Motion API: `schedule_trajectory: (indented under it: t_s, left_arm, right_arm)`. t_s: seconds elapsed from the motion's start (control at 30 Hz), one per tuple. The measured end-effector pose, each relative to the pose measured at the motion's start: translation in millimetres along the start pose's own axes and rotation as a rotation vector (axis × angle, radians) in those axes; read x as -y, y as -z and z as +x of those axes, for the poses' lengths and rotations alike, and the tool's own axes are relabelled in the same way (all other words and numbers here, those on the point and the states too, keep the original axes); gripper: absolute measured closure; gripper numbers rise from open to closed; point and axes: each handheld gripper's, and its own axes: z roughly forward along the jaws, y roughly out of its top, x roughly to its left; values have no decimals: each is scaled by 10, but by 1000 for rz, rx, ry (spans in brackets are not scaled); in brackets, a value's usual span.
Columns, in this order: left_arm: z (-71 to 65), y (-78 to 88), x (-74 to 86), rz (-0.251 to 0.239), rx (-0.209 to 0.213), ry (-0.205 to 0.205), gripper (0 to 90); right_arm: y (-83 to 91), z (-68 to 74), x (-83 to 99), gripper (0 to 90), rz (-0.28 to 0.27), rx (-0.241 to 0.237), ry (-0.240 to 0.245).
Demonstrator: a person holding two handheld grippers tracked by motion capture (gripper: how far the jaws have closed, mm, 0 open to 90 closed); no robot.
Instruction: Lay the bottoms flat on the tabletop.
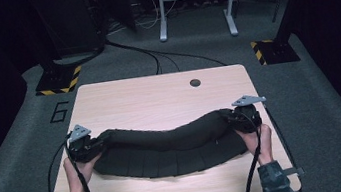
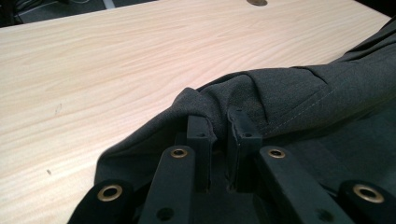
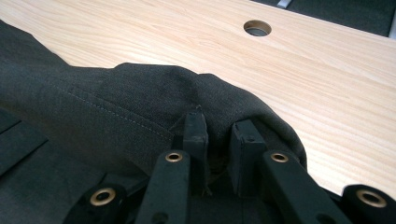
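A dark pleated skirt (image 1: 171,149) lies stretched across the near half of the pale wooden bench (image 1: 158,97), its long upper edge running from side to side and sagging a little in the middle, the pleated part fanning toward the person. The left gripper (image 1: 95,146) is clenched on the left end of that upper edge, and the right gripper (image 1: 232,119) is clenched on the right end, so the cloth hangs between the two. In the left gripper view, the left gripper (image 2: 223,125) has its two black jaws close together with a bunched fold of the skirt (image 2: 289,98) pinched between them, a line of pale stitching running off to the side. In the right gripper view, the right gripper (image 3: 219,128) likewise pinches a raised fold of the skirt (image 3: 140,98), with bare bench (image 3: 327,84) beyond it and a round cable hole (image 3: 257,28) farther off. The person's hands come in from the near edge, one behind each gripper, with a black cable trailing back from each.
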Motion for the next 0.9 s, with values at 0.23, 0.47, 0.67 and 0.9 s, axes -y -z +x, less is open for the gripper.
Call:
schedule_trajectory:
  t_s: [0.23,0.47,0.67,0.9]
  left_arm:
    - [80,-148,-163,27,-6,1,814]
    - [212,-365,-283,71,-3,21,809]
    - [379,-654,-352,124,-15,65,718]
    - [498,-747,-172,186,-20,130,331]
  right_arm:
    - [-167,-131,-149,788,35,-5,-25]
    - [-410,-241,-291,785,73,3,-70]
    - [-728,-372,-386,709,110,32,-116]
    - [-805,-479,-284,388,135,62,-194]
